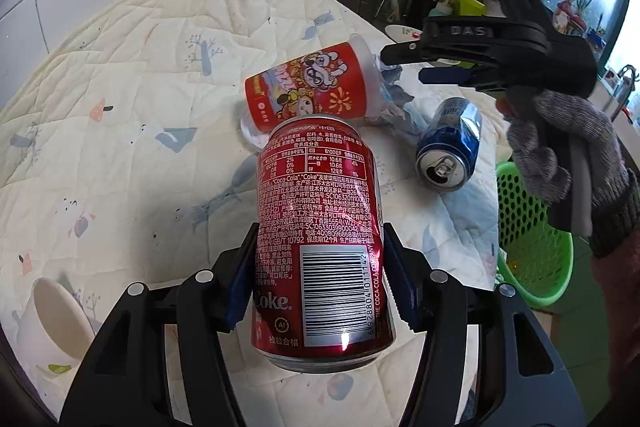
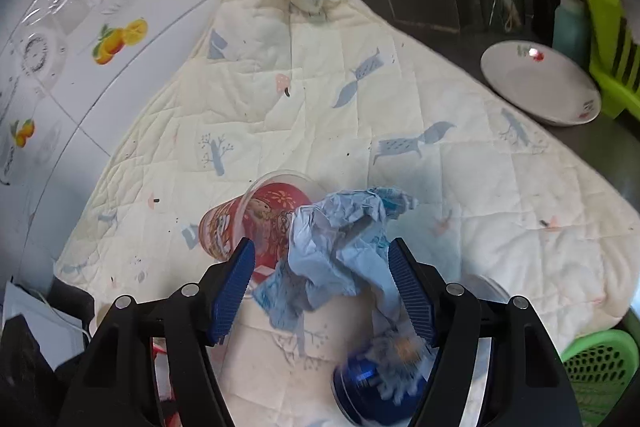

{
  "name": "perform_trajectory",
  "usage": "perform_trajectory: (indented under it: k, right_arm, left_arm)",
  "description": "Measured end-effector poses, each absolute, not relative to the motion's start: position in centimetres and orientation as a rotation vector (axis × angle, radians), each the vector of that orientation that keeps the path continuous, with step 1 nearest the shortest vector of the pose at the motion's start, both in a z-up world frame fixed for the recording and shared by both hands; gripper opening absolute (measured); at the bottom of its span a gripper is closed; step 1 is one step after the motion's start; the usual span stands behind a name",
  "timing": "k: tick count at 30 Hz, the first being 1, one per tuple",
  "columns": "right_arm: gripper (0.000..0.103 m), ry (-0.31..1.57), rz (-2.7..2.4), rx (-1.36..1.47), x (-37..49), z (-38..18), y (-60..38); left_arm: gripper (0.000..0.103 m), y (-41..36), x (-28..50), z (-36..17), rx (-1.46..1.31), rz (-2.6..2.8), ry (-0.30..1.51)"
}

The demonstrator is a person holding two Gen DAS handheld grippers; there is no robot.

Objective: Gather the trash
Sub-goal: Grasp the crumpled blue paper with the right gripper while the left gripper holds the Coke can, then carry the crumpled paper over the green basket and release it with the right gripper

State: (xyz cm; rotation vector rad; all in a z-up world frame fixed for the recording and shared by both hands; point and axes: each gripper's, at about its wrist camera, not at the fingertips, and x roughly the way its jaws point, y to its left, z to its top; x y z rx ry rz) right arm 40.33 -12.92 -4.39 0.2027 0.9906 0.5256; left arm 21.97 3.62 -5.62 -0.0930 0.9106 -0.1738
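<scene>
My left gripper (image 1: 320,267) is shut on a red Coca-Cola can (image 1: 320,227) and holds it above the quilted cloth. Beyond it a red printed cup (image 1: 308,87) lies on its side, with crumpled pale blue paper (image 1: 396,99) beside it and a dented blue can (image 1: 450,151) to the right. My right gripper (image 1: 404,63) hangs above the paper. In the right wrist view my right gripper (image 2: 322,259) is open, its fingers either side of the crumpled paper (image 2: 340,247). The red cup (image 2: 256,223) and the blue can (image 2: 372,383) lie close by.
A green perforated basket (image 1: 532,239) stands off the cloth's right edge; it also shows in the right wrist view (image 2: 600,367). A white paper cup (image 1: 56,315) lies at the lower left. A white plate (image 2: 540,87), a green rack and knives sit at the back right.
</scene>
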Motion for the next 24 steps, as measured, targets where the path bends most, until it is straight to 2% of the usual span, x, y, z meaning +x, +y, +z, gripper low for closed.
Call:
perform_trajectory:
  k: [8,15,24]
  right_arm:
    - [0.067,1.034,0.473,0.218,42.4,-6.8,-12.4]
    - [0.061,1.066,0.452,0.234,43.5,-8.2,-12.3]
    - [0.034,1.071,0.461,0.275,43.7,-8.8,-12.1]
  left_arm:
    - [0.057,4.1,22.0,-5.6,-0.098,-0.178,0.905]
    - [0.057,4.3,22.1,-5.7,-0.104,-0.182,0.908]
    - [0.057,4.4,22.0,-5.7,-0.108,-0.179,0.906]
